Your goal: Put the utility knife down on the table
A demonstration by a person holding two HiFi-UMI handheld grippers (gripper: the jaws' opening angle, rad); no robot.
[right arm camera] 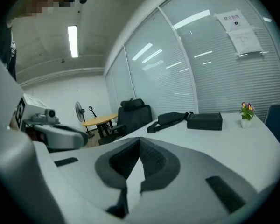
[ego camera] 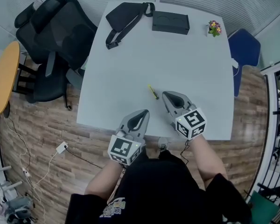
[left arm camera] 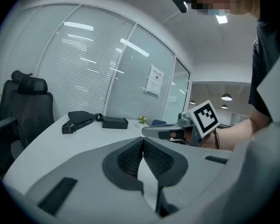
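A small yellow utility knife (ego camera: 152, 91) lies flat on the white table (ego camera: 130, 64), near its front edge. My right gripper (ego camera: 167, 96) hovers just right of the knife, shut, with nothing between its pads. My left gripper (ego camera: 143, 113) is lower left of the knife, over the table's front edge, shut and empty too. In the left gripper view the pads (left arm camera: 130, 155) meet at their tips and the right gripper (left arm camera: 158, 130) shows beyond them. The right gripper view shows its own pads (right arm camera: 151, 160) closed together; the knife is hidden from both gripper views.
A black sling bag (ego camera: 126, 17) and a black box (ego camera: 171, 22) lie at the table's far side, with a small flower pot (ego camera: 214, 28) at the far right corner. Black office chairs (ego camera: 56, 36) stand left, a blue chair (ego camera: 243, 48) right, a round wooden table (ego camera: 3, 76) far left.
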